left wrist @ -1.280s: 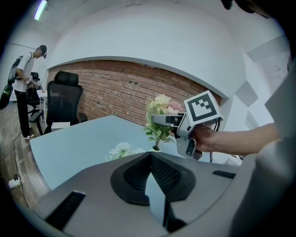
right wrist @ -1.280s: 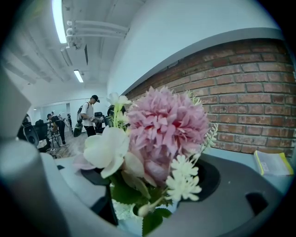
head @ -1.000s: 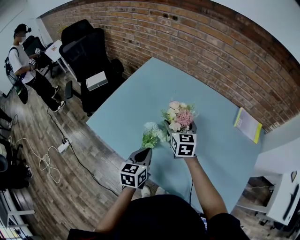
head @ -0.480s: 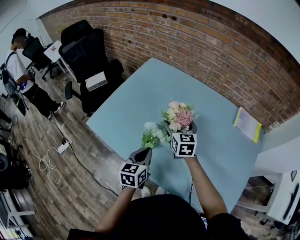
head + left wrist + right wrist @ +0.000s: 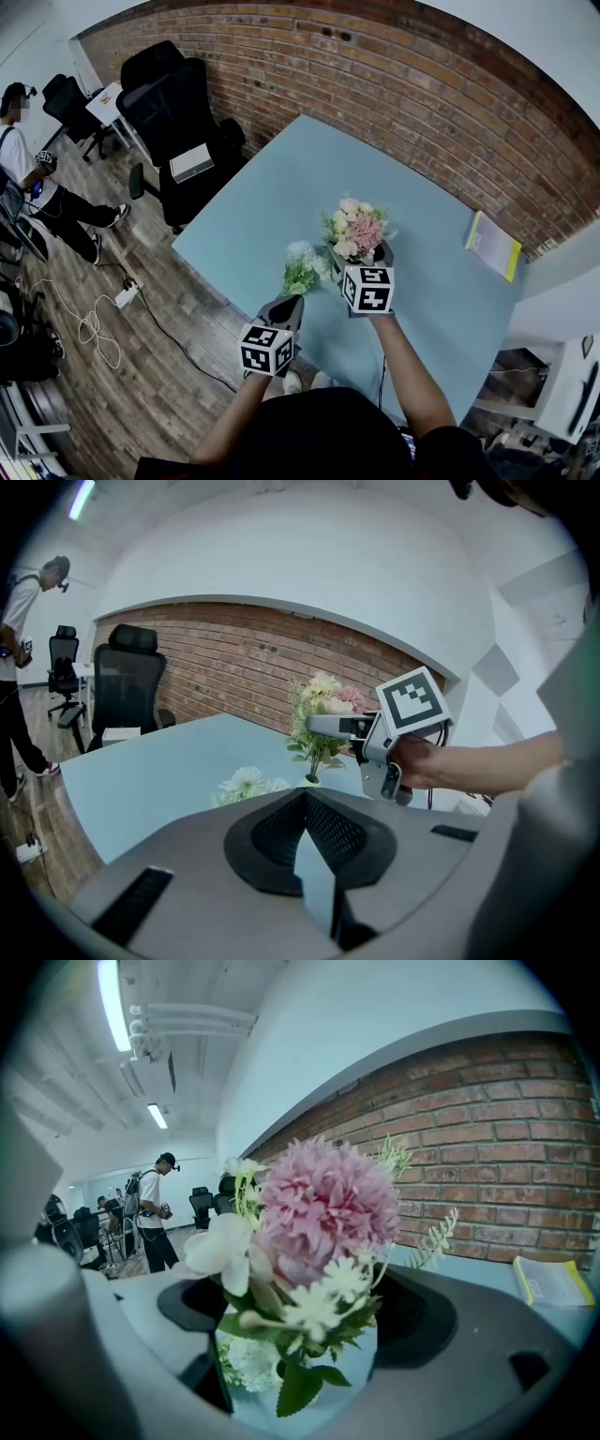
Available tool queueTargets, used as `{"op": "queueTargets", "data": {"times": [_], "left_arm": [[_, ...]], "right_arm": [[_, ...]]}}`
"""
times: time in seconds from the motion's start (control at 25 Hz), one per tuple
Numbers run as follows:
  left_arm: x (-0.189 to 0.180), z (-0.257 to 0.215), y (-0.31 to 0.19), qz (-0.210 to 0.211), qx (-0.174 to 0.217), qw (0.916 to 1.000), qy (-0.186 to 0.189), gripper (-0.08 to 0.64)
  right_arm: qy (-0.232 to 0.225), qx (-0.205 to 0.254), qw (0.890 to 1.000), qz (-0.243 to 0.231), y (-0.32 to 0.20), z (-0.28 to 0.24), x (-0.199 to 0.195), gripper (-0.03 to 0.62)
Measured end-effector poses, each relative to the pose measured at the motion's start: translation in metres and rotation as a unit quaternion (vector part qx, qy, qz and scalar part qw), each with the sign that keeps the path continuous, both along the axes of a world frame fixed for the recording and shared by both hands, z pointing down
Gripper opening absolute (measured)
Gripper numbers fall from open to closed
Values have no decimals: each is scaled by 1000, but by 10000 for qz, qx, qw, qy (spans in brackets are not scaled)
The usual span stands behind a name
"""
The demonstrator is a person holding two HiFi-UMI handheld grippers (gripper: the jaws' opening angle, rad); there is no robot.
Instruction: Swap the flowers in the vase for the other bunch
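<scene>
A bunch of pink and white flowers (image 5: pixel 356 230) stands upright on the light-blue table (image 5: pixel 281 202). My right gripper (image 5: pixel 359 255) is open, its jaws wide on either side of the bunch's stems and not pressing on them. In the right gripper view the pink bunch (image 5: pixel 314 1213) fills the gap of that gripper (image 5: pixel 300 1335). No vase can be made out. A white and green bunch (image 5: pixel 302 267) lies just beyond my left gripper (image 5: pixel 293 300), which is shut. In the left gripper view the white bunch (image 5: pixel 246 782) peeks over the left gripper (image 5: pixel 305 794); its stems are hidden.
A yellow-edged booklet (image 5: pixel 494 247) lies at the table's far right. Black office chairs (image 5: pixel 173 103) stand past the left edge, one with a white box (image 5: pixel 193 161) on it. A person (image 5: pixel 23 169) stands far left. A power strip (image 5: pixel 125 292) and cables lie on the floor.
The person in the background has walked further left. Both grippers and both bunches have stayed about where they were.
</scene>
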State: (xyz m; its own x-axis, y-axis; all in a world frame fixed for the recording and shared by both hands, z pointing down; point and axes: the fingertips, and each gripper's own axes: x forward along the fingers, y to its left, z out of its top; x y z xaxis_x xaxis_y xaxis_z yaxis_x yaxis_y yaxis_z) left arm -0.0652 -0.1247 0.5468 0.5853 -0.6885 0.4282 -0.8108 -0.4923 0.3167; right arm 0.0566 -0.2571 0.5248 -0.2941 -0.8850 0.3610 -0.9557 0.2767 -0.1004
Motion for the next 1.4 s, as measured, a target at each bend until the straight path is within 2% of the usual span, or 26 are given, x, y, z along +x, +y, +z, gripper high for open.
{"op": "queueTargets", "data": {"times": [0.96, 1.4], "left_arm": [[-6, -6, 30, 258, 115, 9996, 81, 8], [-23, -14, 38, 260, 215, 9993, 145, 8]], "right_arm": [[102, 74, 9998, 173, 42, -15, -1, 434], [48, 374, 9993, 82, 64, -40, -11, 433]]}}
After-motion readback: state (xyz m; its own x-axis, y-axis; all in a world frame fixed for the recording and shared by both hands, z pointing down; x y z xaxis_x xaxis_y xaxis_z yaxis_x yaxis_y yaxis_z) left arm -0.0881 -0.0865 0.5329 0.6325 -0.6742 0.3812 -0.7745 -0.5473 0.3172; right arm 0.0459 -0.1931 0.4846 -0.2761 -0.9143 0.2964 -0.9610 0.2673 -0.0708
